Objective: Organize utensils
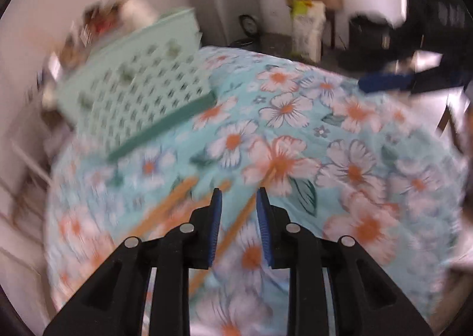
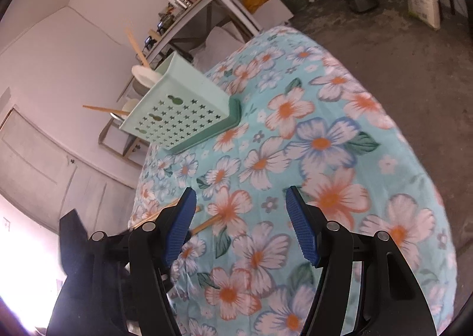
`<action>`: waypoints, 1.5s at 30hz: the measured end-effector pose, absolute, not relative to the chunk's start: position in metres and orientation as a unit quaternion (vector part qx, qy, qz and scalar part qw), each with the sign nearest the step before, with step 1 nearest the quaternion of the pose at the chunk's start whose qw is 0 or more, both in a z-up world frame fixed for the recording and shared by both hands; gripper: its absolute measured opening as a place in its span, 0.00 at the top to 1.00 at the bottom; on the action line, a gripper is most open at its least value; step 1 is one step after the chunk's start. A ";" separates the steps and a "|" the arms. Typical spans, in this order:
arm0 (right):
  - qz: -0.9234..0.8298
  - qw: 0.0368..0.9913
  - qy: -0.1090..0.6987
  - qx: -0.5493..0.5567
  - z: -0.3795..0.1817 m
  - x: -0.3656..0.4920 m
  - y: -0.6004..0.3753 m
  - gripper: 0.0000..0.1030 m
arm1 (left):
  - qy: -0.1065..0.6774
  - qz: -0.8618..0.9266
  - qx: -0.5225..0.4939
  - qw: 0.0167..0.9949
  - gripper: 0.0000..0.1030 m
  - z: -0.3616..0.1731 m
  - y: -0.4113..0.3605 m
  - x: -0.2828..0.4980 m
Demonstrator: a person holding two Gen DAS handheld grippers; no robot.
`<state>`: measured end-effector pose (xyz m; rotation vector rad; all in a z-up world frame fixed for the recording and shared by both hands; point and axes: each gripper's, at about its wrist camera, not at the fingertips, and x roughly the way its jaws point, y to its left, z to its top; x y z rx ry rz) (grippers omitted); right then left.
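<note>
Ribbed blue pads on black plastic arms: left gripper point(image 1: 239, 194) jaws stand a narrow gap apart, nothing clamped between them. Beneath and beyond the tips lie wooden chopsticks point(image 1: 165, 206), thin, tan, straight, loose on the tablecloth point(image 1: 340, 135); view heavily motion-blurred.

Right gripper point(image 2: 241, 195) jaws stand wide apart, empty, pads finely ridged. Near its left pad the chopstick ends show on the cloth, at the near left part of the table.

Tablecloth: light blue fabric, printed with white and orange flowers, slightly wrinkled, draped over a rounded table edge.

Utensil holder point(image 2: 183, 111): mint-green plastic box, front wall perforated with small cross-shaped holes, darker green base tray, standing at the far left edge of the table. Chopsticks and a white spoon-like piece point(image 2: 145, 74) project from its top.

Floor point(image 2: 399, 25): grey, rough concrete.
</note>
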<state>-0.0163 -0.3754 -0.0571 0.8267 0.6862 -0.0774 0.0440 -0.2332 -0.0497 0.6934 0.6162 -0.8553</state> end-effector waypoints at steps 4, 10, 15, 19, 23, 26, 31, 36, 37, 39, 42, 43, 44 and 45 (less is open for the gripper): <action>-0.053 0.857 0.325 0.397 -0.057 -0.025 -0.383 0.41 | 0.291 -0.423 0.334 0.791 0.78 -0.059 -0.244 0.042; -0.043 0.858 0.334 0.389 -0.058 -0.021 -0.375 0.41 | 0.312 -0.419 0.326 0.788 0.77 -0.076 -0.253 0.051; -0.037 0.856 0.346 0.383 -0.059 -0.016 -0.363 0.41 | 0.309 -0.418 0.319 0.792 0.77 -0.073 -0.254 0.053; -0.045 0.859 0.341 0.378 -0.054 -0.016 -0.363 0.41 | 0.299 -0.421 0.314 0.797 0.77 -0.067 -0.247 0.049; -0.047 0.860 0.344 0.374 -0.052 -0.017 -0.359 0.41 | 0.313 -0.418 0.313 0.794 0.76 -0.071 -0.245 0.056; -0.049 0.859 0.351 0.369 -0.053 -0.017 -0.353 0.41 | 0.315 -0.423 0.301 0.795 0.76 -0.077 -0.243 0.059; -0.053 0.857 0.350 0.373 -0.052 -0.017 -0.352 0.41 | 0.322 -0.437 0.276 0.793 0.85 -0.075 -0.238 0.063; -0.051 0.856 0.344 0.383 -0.046 -0.018 -0.351 0.41 | 0.330 -0.434 0.202 0.814 0.94 -0.049 -0.213 0.078; -0.049 0.854 0.344 0.388 -0.046 -0.017 -0.351 0.41 | 0.331 -0.432 0.183 0.819 0.94 -0.041 -0.205 0.081; -0.040 0.848 0.344 0.400 -0.048 -0.014 -0.349 0.41 | 0.332 -0.428 0.142 0.829 0.95 -0.025 -0.188 0.087; -0.011 0.835 0.351 0.425 -0.054 -0.002 -0.341 0.41 | 0.339 -0.418 0.073 0.840 0.95 -0.006 -0.154 0.098; 0.001 0.828 0.354 0.435 -0.057 0.004 -0.337 0.41 | 0.345 -0.416 0.047 0.840 0.95 -0.002 -0.141 0.103; 0.023 0.815 0.360 0.453 -0.063 0.014 -0.331 0.41 | 0.353 -0.413 0.021 0.839 0.95 0.000 -0.129 0.108; 0.036 0.806 0.365 0.465 -0.066 0.021 -0.327 0.41 | 0.358 -0.409 0.006 0.839 0.95 0.002 -0.122 0.111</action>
